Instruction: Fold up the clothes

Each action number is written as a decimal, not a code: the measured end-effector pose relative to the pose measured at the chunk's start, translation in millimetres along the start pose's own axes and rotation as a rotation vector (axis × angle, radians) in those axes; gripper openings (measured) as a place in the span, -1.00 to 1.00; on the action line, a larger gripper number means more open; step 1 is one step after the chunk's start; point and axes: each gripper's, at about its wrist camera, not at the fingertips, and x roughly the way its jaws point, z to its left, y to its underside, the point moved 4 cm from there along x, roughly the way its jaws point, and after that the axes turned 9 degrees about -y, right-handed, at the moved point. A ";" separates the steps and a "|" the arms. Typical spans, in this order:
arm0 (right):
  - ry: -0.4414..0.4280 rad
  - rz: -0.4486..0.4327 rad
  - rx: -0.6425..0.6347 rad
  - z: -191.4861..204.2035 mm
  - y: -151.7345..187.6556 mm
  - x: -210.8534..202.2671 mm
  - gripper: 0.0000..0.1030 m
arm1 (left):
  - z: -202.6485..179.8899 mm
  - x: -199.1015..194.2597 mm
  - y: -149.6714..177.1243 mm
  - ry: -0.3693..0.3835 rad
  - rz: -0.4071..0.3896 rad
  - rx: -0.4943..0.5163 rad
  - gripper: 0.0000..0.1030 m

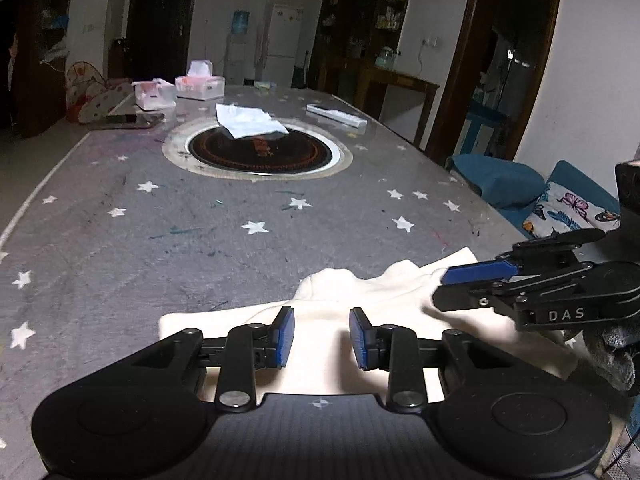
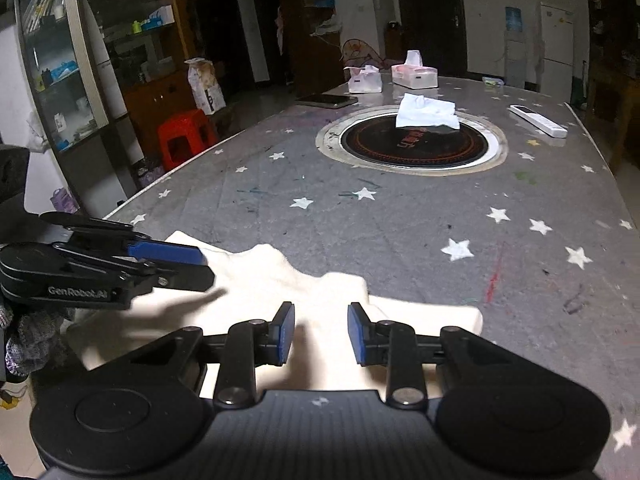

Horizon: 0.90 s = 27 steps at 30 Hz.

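A cream garment (image 1: 320, 312) lies flat on the near edge of the grey star-patterned table (image 1: 200, 216); it also shows in the right wrist view (image 2: 288, 280). My left gripper (image 1: 322, 336) is open just above the garment's near part, with cloth showing between its blue pads. My right gripper (image 2: 320, 334) is also open above the garment, holding nothing. The right gripper shows from the side in the left wrist view (image 1: 460, 284), over the garment's right end. The left gripper shows in the right wrist view (image 2: 192, 264), over the left end.
A round black hotplate (image 1: 260, 150) is set in the table's middle with a white cloth (image 1: 252, 120) on its rim. Tissue boxes (image 1: 200, 84), a phone (image 1: 128, 120) and a white remote (image 1: 336, 115) lie at the far end. A blue sofa (image 1: 532, 196) stands right of the table.
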 end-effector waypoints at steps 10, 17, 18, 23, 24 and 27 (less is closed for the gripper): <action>0.040 0.003 -0.002 3.6 10.3 -9.5 -0.18 | 29.6 -25.0 16.6 -0.112 -0.009 -0.104 -0.15; -0.012 0.002 -0.074 37.2 12.5 -11.6 0.14 | 45.9 -33.9 28.3 -0.156 0.017 -0.147 0.00; -0.018 0.005 -0.081 41.7 14.1 -10.9 0.20 | 46.9 -33.9 30.1 -0.155 0.022 -0.152 0.03; -0.034 0.017 -0.093 55.7 24.4 -7.1 0.43 | 49.3 -33.9 35.8 -0.156 0.034 -0.166 0.10; -0.034 0.019 -0.095 57.8 26.6 -6.1 0.45 | 49.4 -34.1 36.3 -0.157 0.034 -0.169 0.11; -0.017 0.026 -0.100 60.1 34.5 -0.5 0.53 | 47.2 -38.0 38.1 -0.151 0.026 -0.167 0.16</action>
